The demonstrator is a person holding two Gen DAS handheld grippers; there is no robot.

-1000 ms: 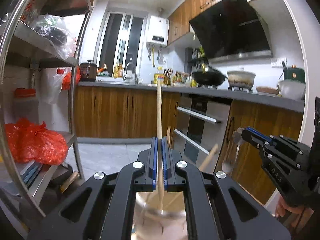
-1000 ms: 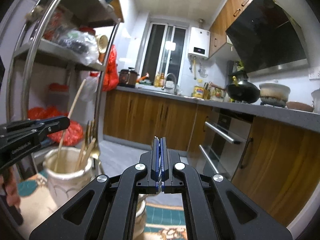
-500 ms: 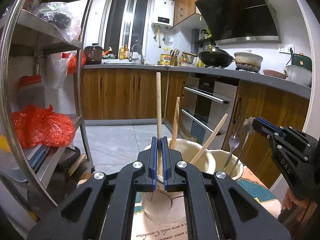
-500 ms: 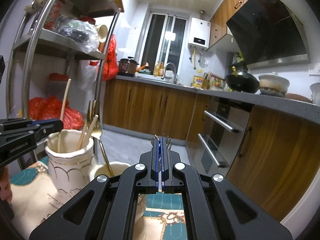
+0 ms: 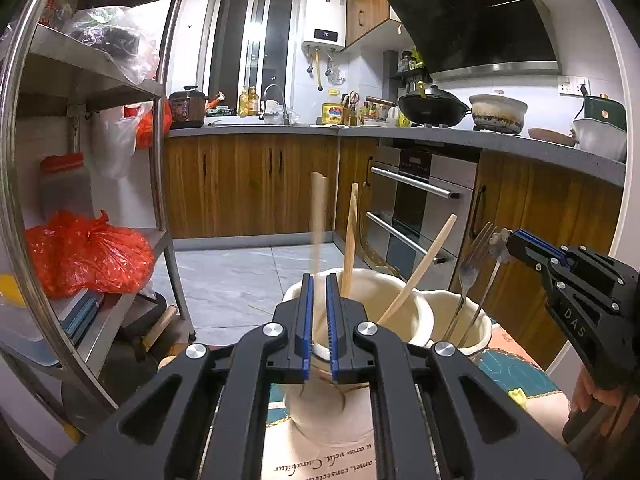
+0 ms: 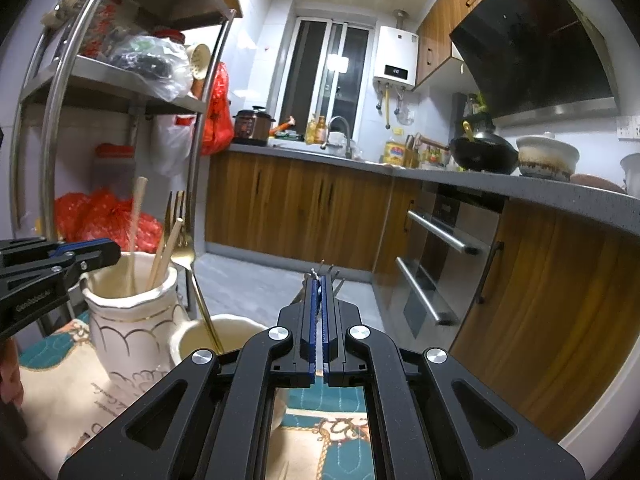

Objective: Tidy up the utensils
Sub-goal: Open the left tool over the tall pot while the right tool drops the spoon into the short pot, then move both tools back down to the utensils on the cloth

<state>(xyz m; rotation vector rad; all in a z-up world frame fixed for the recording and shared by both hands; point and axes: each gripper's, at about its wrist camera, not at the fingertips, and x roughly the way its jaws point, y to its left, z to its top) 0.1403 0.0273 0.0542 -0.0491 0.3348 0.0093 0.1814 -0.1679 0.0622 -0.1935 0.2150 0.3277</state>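
Observation:
My left gripper (image 5: 317, 280) is open just above a tall cream jar (image 5: 340, 408). A blurred wooden chopstick (image 5: 318, 220) stands between its jaws, apart from them, its lower end in the jar beside two more chopsticks (image 5: 349, 236). A shorter cream cup (image 5: 476, 320) to the right holds a steel fork (image 5: 474, 252). My right gripper (image 6: 319, 280) is shut on a fork (image 6: 327, 270) whose tines poke past the fingertips, right of the cup (image 6: 224, 338) and the jar (image 6: 132, 320). The right gripper also shows in the left wrist view (image 5: 508, 240).
The jar and cup stand on a patterned cloth (image 6: 340, 428). A steel shelf rack (image 5: 92, 240) with red bags (image 5: 88, 252) is on the left. Wooden cabinets and an oven (image 5: 416, 208) are beyond. A gold fork and spoon (image 6: 180, 216) stand in the cup.
My left gripper has opened and let go of the chopstick, which drops into the jar. Both grippers have tilted down, bringing the jar and cup into view. The right gripper stays shut on its fork.

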